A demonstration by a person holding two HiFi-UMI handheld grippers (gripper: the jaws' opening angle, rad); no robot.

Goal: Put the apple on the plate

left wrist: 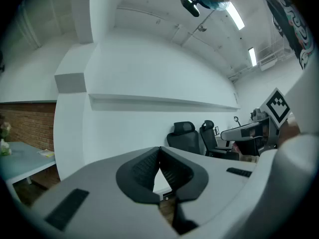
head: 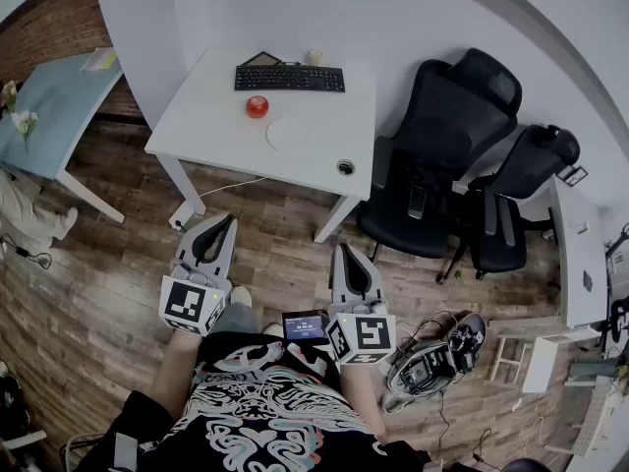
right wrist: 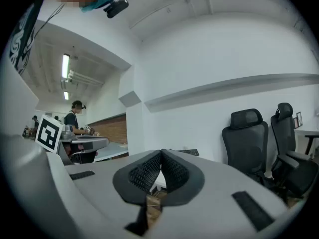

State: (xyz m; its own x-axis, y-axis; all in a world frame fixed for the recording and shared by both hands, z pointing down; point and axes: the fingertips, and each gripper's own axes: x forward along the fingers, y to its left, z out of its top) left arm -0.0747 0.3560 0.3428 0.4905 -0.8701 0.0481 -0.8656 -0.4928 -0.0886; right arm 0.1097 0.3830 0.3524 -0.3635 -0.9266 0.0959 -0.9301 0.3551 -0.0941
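Observation:
A red apple (head: 257,106) sits on the white desk (head: 216,131), just in front of the black keyboard (head: 290,78). To its right lies a white plate (head: 295,134), bare. Both grippers hang far short of the desk, over the wooden floor close to the person's body. My left gripper (head: 227,220) is shut with nothing in it, its tips meeting in the left gripper view (left wrist: 159,149). My right gripper (head: 344,252) is also shut and empty, its tips touching in the right gripper view (right wrist: 161,152). The apple and plate are hidden in both gripper views.
Two black office chairs (head: 444,146) stand right of the desk. A light blue table (head: 49,106) is at the far left. Cables and equipment (head: 432,357) lie on the floor at the right. A small object (head: 314,57) rests behind the keyboard.

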